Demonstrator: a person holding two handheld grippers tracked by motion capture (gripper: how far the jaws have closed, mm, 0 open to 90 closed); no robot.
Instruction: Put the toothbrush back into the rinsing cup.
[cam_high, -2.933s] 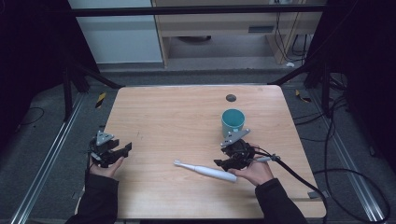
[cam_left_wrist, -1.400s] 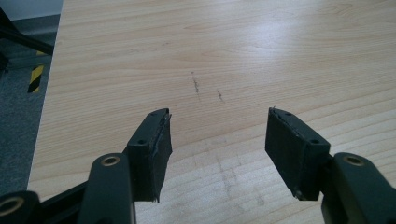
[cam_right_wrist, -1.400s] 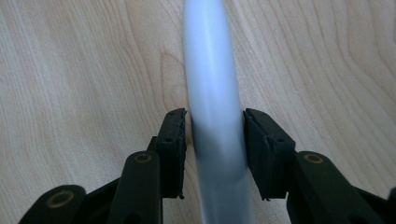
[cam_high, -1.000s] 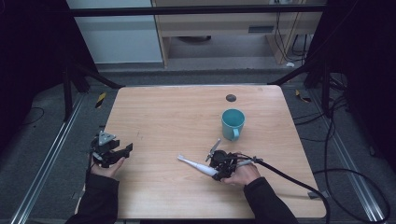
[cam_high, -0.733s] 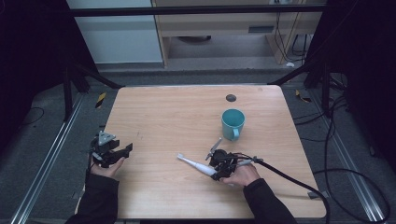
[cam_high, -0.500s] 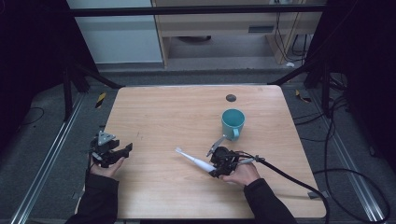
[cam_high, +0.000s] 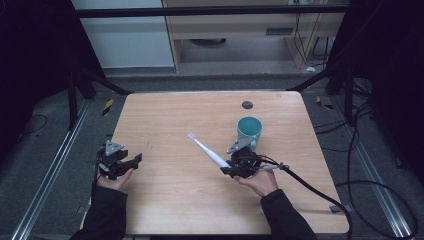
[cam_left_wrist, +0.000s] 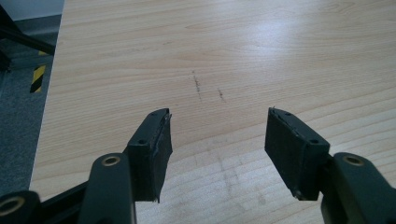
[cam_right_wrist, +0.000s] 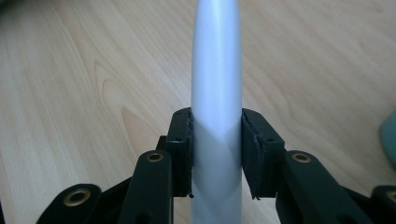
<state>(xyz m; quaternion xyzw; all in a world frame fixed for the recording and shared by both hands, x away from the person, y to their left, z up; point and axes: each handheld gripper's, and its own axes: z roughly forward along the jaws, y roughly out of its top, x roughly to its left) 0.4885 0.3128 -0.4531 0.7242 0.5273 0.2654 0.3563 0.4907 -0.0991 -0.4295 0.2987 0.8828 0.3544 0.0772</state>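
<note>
Lifted off the table (cam_high: 175, 200) now, the electric toothbrush (cam_high: 207, 151) points up-left (earlier it lay flat), clamped in the right gripper (cam_high: 231, 167); the left gripper (cam_high: 136, 160) stays open, unmoved.

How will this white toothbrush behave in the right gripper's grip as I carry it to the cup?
The toothbrush looks stiff, not sagging. Its smooth, rounded handle may slip or twist between the pads. Held by its thick end, it probably swings easily.

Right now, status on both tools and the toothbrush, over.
Right tool shut on toothbrush, brush end angled up off the table. Left tool open, holding nothing. Teal mug stands just behind the right hand; nothing else near.
</note>
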